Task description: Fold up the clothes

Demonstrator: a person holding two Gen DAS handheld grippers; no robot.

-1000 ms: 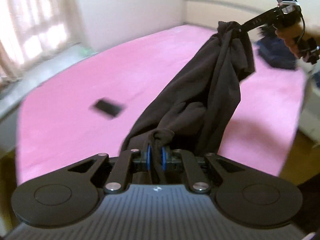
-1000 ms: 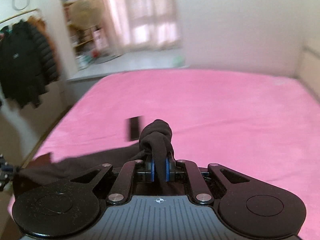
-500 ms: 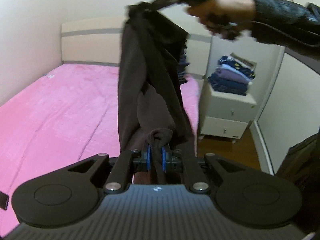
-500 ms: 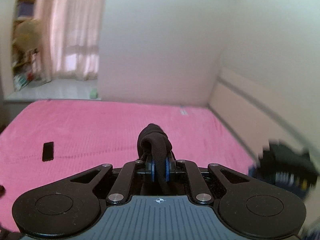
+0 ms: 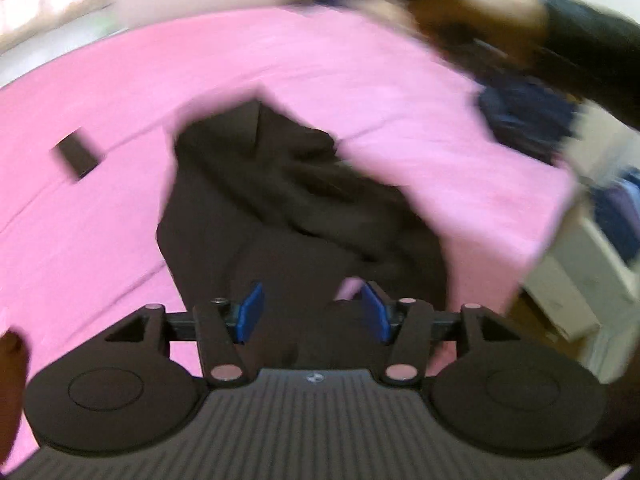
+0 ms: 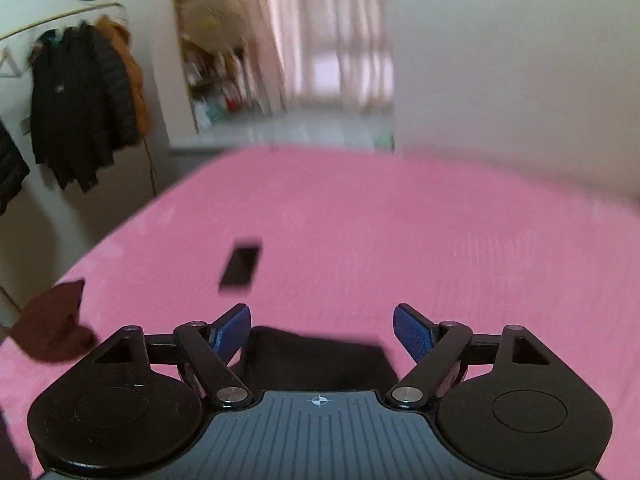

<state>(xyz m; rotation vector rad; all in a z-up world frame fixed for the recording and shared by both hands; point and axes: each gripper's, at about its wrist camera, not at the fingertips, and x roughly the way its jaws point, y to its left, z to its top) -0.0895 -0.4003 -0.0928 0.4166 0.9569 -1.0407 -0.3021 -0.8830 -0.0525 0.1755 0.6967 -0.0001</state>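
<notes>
On the bed: the dark garment (image 5: pixel 280 216) lies dropped on the pink bed (image 5: pixel 120 240), running from 6 toward 12 o'clock in the left wrist view.
Left tongs (image 5: pixel 312 316): released, blue pads spread, nothing between them; half a second ago they were clenched on a bunch of this cloth.
Right tongs (image 6: pixel 322 330): also released, jaws wide; a dark edge of the garment (image 6: pixel 312 356) shows just below them at 6 o'clock, where earlier they pinched a knot of it held high.
Meaning: the garment has gone from hanging in the air to lying on the bed, so laying-out seems done and folding itself not yet begun.
Phone-like black slab (image 6: pixel 240 266): at 11 o'clock of the right tongs, apart from the cloth.
Hard to make out: motion blur smears both views; the garment's kind, sleeves and hems cannot be told, and its near end is hidden behind the left tongs' body.
Cut off: a hand (image 5: pixel 472 20) and dark sleeve at 1 o'clock are blurred.
</notes>
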